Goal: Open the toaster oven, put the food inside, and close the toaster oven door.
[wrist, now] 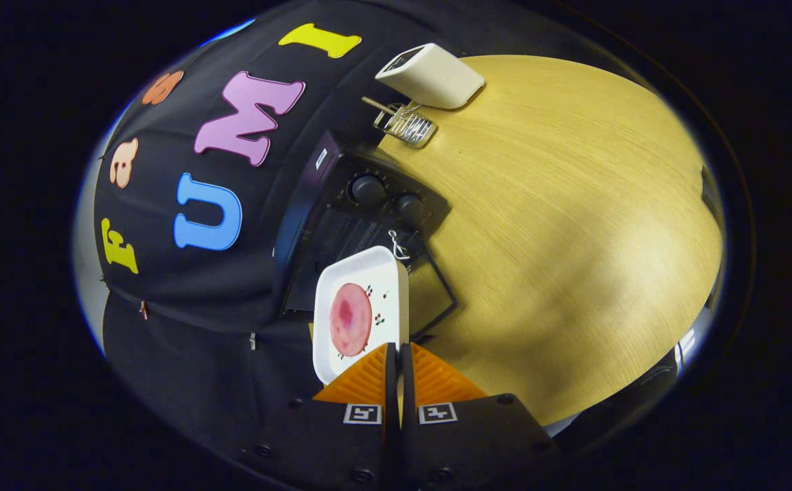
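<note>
My gripper (pixel 399 349) is shut on the rim of a white square plate (pixel 388 273), both fingers pinching its near edge. A round pink slice of meat (pixel 349 319) lies on the plate. Just beyond the plate stands the black toaster oven (pixel 341 204), with two round knobs (pixel 369 189) on its front and its glass door (pixel 437 290) swung down open onto the wooden table. The view is rolled, so the oven appears tipped sideways. The plate hangs in front of the oven's opening, partly covering it.
A wire rack (pixel 406 125) with a wooden stick lies on the wooden table (pixel 559 225) past the oven. Beside it stands a white box-shaped appliance (pixel 433 75). The black cloth wall runs behind the oven.
</note>
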### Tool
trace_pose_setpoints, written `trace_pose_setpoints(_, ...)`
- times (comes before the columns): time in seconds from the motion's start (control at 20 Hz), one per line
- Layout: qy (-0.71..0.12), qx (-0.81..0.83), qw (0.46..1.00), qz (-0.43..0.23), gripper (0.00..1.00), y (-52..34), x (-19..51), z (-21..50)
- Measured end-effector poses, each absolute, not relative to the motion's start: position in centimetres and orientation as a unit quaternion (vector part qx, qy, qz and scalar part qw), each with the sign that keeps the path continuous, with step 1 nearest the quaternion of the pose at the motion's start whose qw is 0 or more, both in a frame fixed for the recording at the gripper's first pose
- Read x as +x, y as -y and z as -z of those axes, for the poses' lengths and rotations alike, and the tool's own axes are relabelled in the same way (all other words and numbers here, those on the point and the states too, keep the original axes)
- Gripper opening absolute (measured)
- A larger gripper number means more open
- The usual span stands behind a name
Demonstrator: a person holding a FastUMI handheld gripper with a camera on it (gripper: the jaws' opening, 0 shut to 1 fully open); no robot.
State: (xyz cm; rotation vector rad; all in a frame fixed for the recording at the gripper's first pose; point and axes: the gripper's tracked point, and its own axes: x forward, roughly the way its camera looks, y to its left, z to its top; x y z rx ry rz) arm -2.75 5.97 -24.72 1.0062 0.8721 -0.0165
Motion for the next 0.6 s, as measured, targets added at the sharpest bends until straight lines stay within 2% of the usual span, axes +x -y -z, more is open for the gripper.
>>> trace_pose_setpoints(0.6, -0.396, 0.452, 0.799, 0.013, 0.05, -14.7, 5.5, 28.0)
